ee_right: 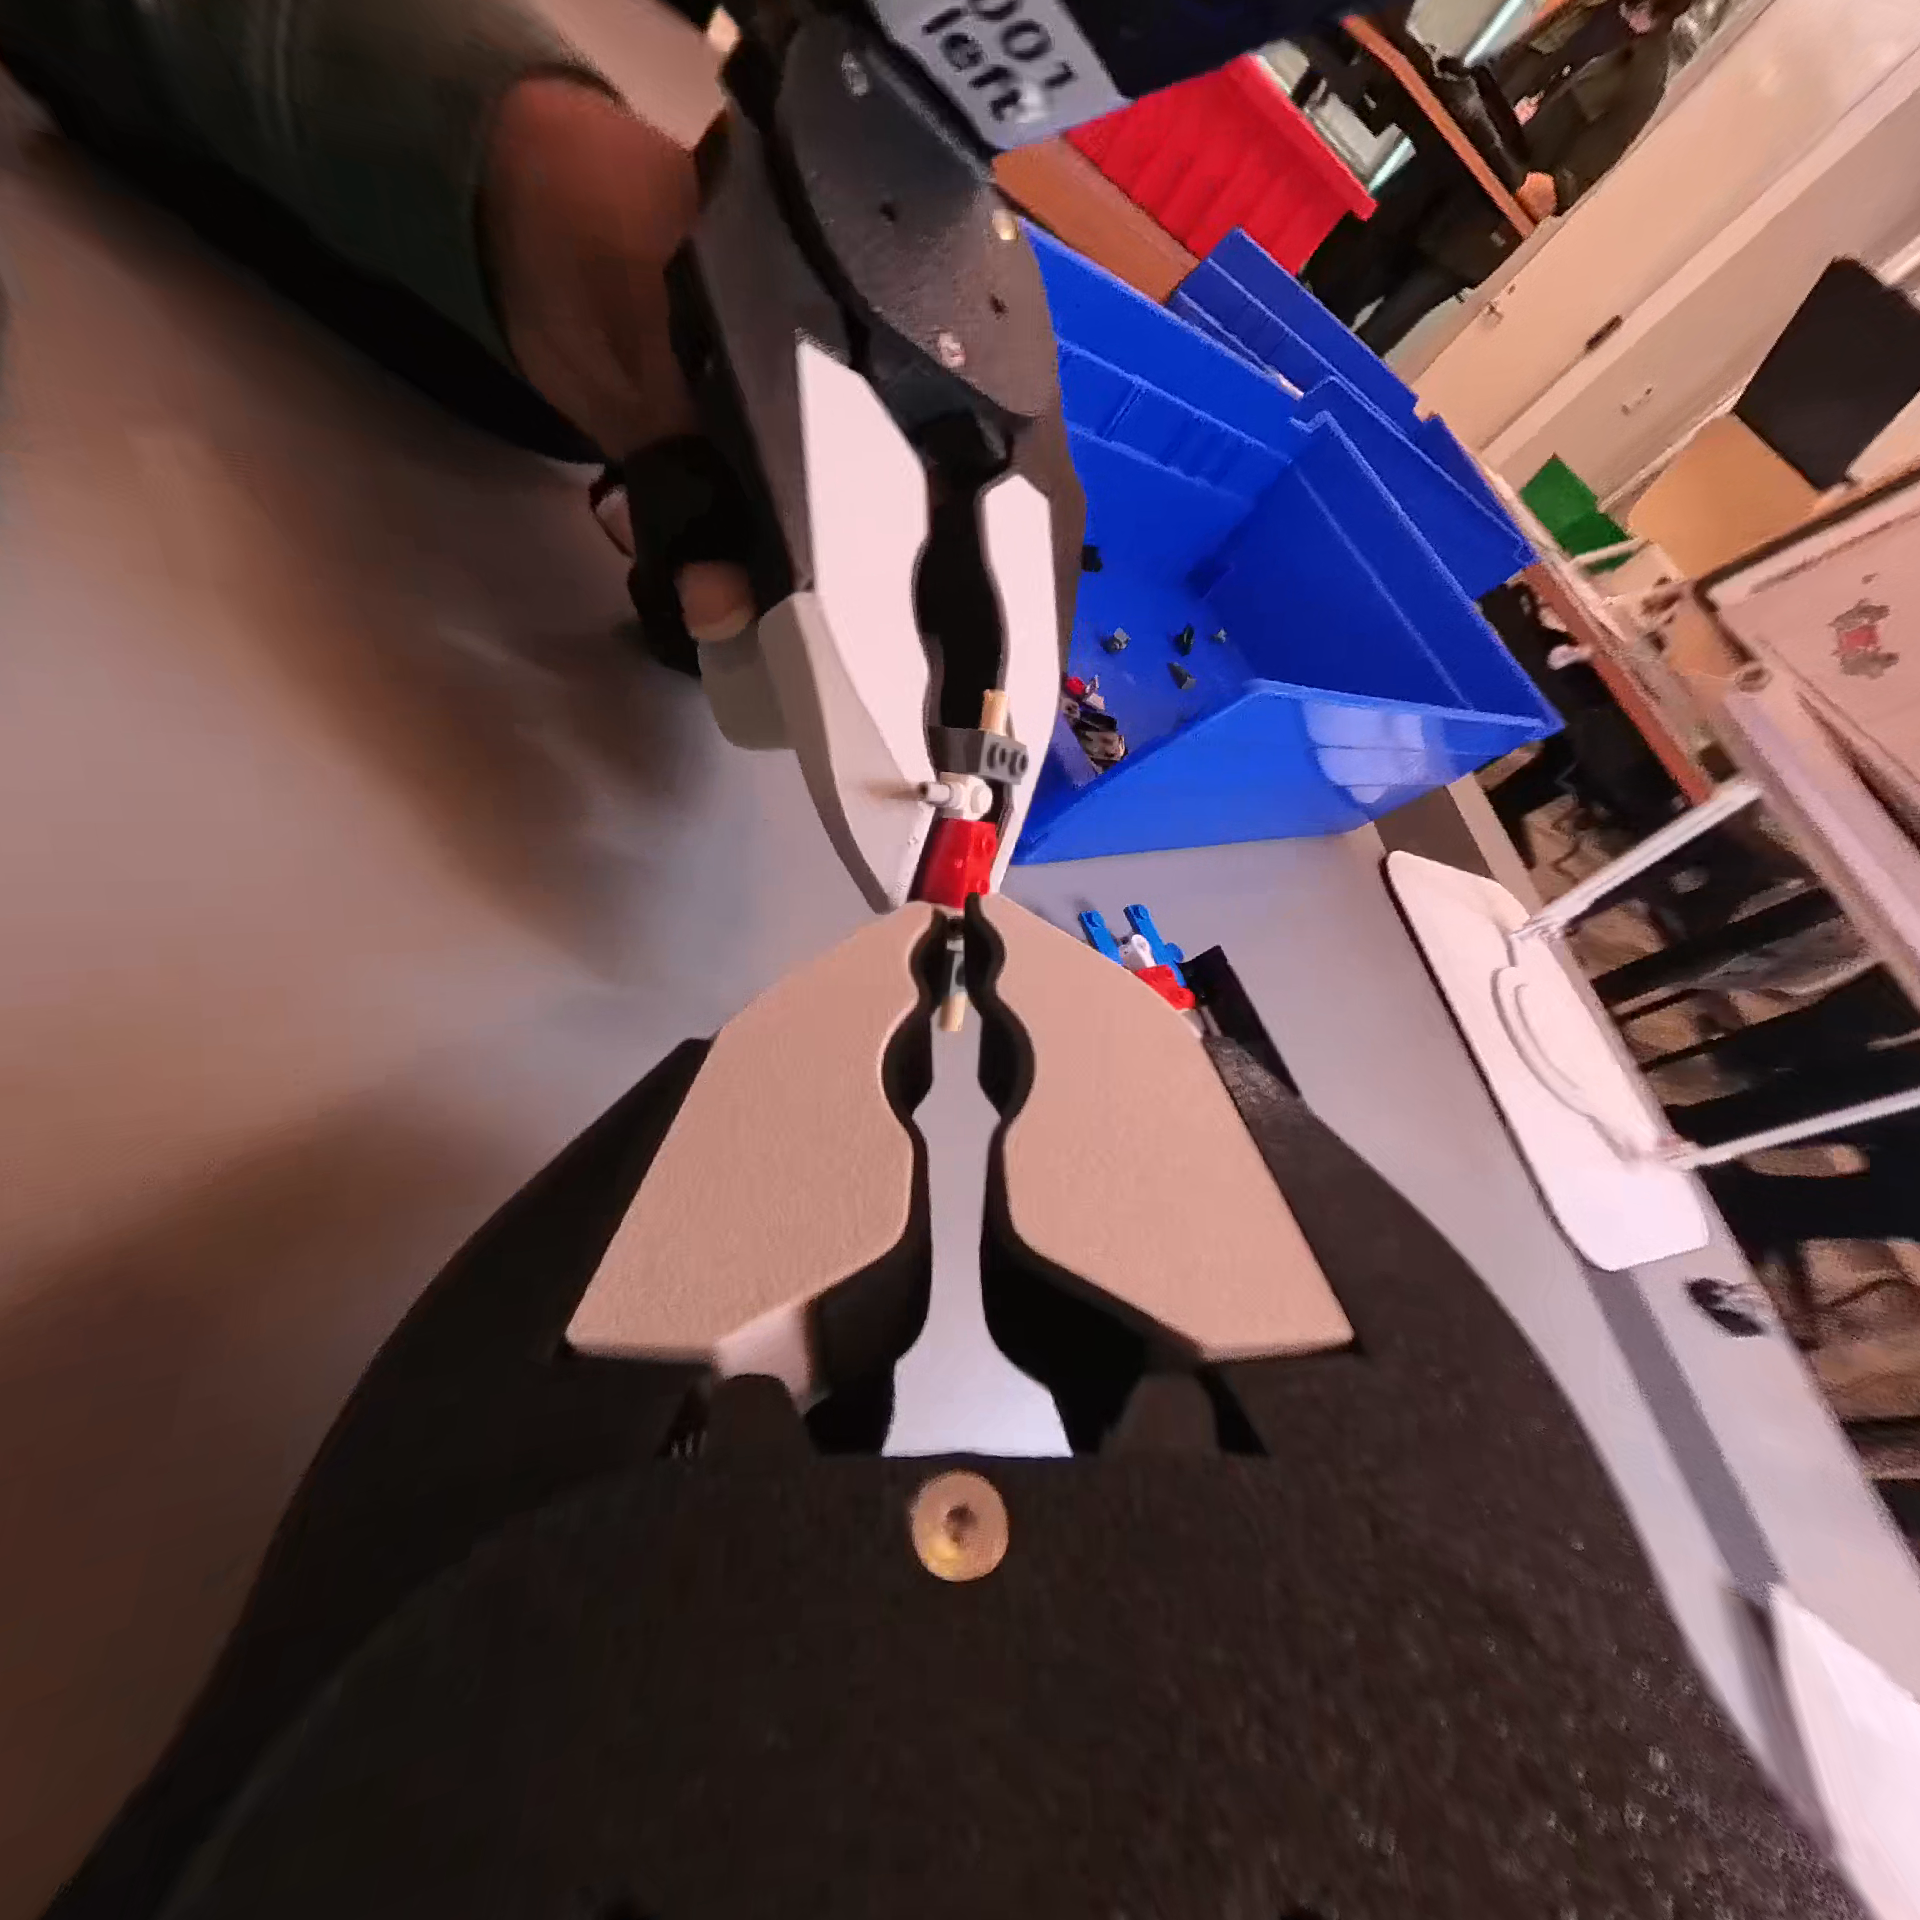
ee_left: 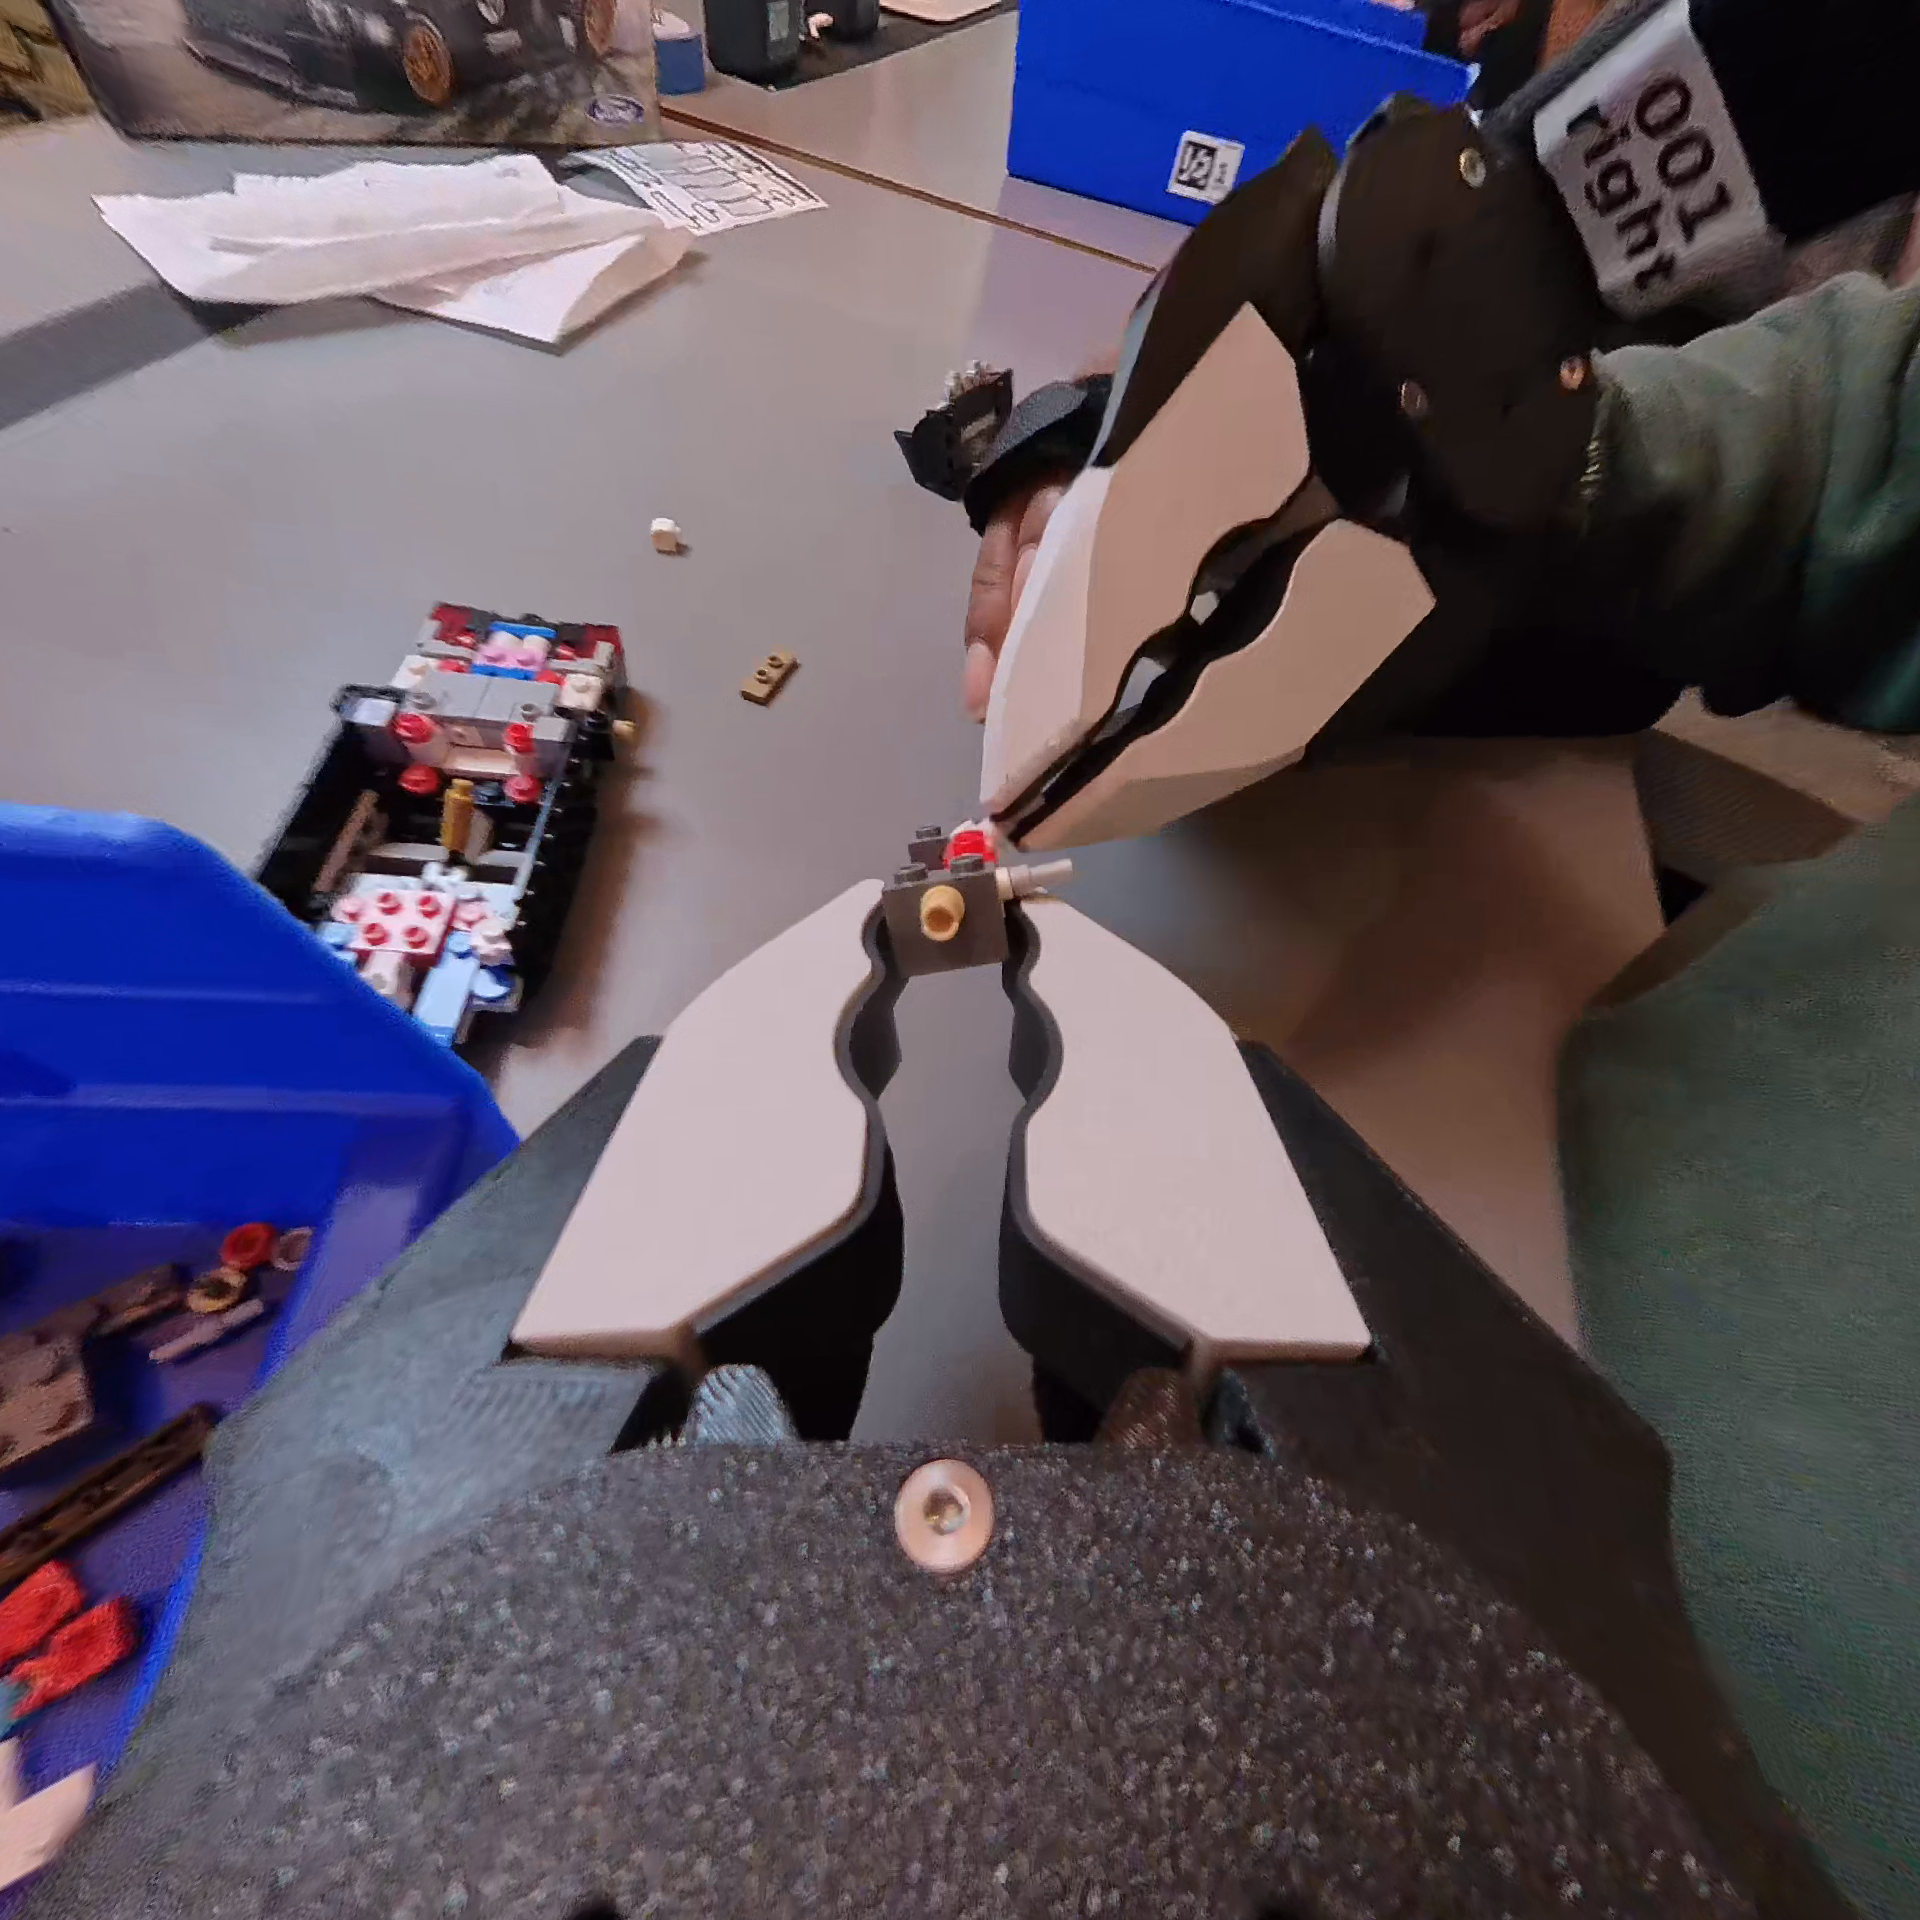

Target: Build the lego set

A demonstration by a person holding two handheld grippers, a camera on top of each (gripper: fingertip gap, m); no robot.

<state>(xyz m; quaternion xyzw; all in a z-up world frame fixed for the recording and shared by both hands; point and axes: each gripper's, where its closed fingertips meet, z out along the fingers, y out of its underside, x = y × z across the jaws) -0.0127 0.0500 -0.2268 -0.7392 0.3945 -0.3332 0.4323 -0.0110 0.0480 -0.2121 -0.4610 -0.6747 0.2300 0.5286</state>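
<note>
— Gripping what, that left gripper?
— A dark grey square lego block, right of the half-built car chassis.
— And the right gripper?
— Clamped on a small red brick, touching the block's top.

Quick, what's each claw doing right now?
Left gripper: shut on the dark brick.
Right gripper: shut on a small pin piece.

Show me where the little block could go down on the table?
Bare grey table lies between the white papers and the half-built car. It's crowded near the blue bin beside the car and around the tan plate.
</note>
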